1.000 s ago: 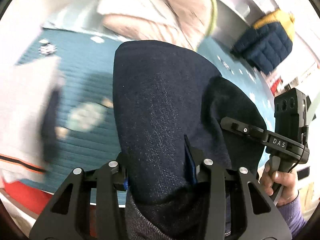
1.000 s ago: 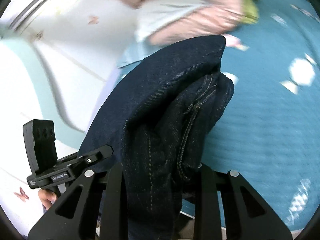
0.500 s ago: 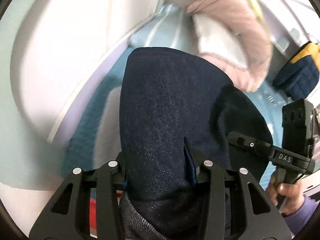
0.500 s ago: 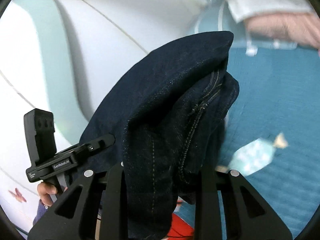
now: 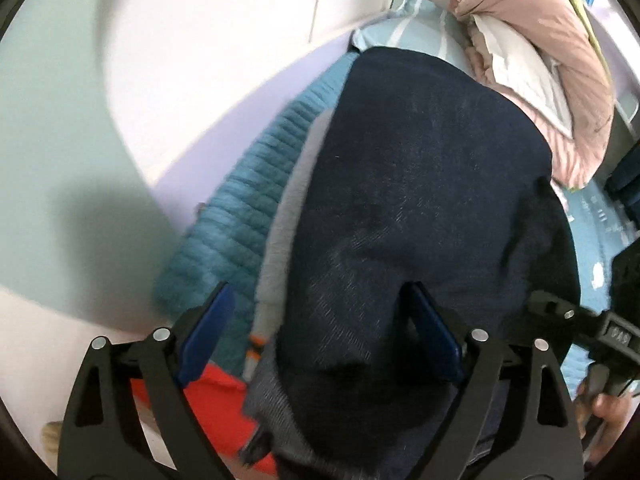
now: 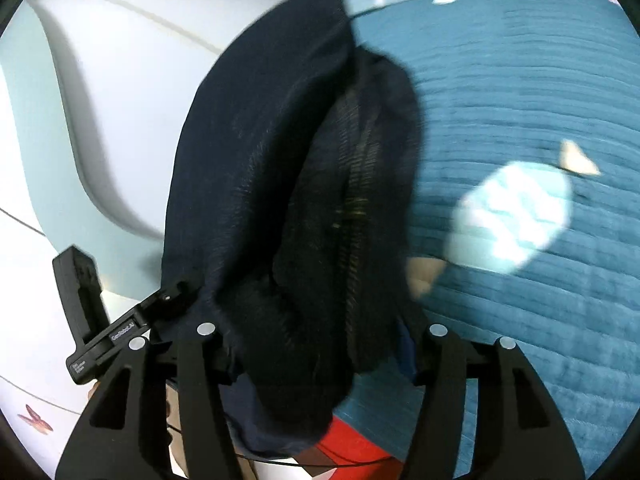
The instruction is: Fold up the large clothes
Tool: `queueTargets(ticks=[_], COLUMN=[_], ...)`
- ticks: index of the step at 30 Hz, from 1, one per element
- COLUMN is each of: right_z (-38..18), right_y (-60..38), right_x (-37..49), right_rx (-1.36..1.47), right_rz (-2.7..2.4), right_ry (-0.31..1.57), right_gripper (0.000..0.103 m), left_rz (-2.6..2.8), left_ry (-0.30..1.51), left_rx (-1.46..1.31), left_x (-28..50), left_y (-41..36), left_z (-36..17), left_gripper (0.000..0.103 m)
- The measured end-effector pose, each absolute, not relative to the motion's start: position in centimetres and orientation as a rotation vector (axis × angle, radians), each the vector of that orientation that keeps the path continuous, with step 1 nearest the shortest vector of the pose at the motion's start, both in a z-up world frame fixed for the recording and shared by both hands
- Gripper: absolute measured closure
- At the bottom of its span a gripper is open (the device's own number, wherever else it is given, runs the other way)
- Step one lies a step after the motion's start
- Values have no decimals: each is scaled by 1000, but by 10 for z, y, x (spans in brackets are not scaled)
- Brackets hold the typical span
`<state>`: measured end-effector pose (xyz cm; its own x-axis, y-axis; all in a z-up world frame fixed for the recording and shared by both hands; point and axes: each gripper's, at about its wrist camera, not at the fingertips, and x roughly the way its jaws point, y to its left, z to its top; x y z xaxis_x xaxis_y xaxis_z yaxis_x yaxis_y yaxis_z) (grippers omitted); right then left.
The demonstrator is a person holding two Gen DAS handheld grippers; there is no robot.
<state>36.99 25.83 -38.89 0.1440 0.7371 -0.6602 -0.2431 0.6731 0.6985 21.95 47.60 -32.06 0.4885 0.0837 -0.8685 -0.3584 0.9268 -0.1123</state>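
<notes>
Teal bed cover point(image 6: 520, 320) lies under the folded jeans point(image 5: 420, 200), which sit between both just-opened tools, left tool point(image 5: 320, 320) and right tool point(image 6: 316, 344), so the released bundle could slump and unfold.

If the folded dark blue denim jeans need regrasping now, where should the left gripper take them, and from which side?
Probably at the near folded edge of the dark blue denim jeans, where the layers bunch between the left gripper fingers. Come from directly behind, along the current line: the blue pads already straddle that bundle, jaws having just opened. The far end is broad and rounded, too wide to pinch.
</notes>
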Motion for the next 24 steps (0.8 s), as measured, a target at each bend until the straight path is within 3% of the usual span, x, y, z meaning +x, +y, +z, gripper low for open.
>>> queueTargets(ticks=[4, 8, 15, 24], right_z=[-404, -408, -358, -240], right_y=[235, 220, 193, 127], right_x=[368, 361, 318, 257], right_rx=[464, 501, 343, 193], right_rz=[673, 652, 664, 677], right_ry=[1277, 1323, 1223, 950], right_gripper=[33, 30, 30, 27], left_rz=[327, 356, 301, 263], left_ry=[1029, 1006, 907, 833], left_rx=[-234, -147, -118, -102], left_x=[197, 174, 153, 140], left_y=[472, 447, 387, 289], left_z=[-309, -286, -232, -188], left_gripper=[13, 13, 13, 13])
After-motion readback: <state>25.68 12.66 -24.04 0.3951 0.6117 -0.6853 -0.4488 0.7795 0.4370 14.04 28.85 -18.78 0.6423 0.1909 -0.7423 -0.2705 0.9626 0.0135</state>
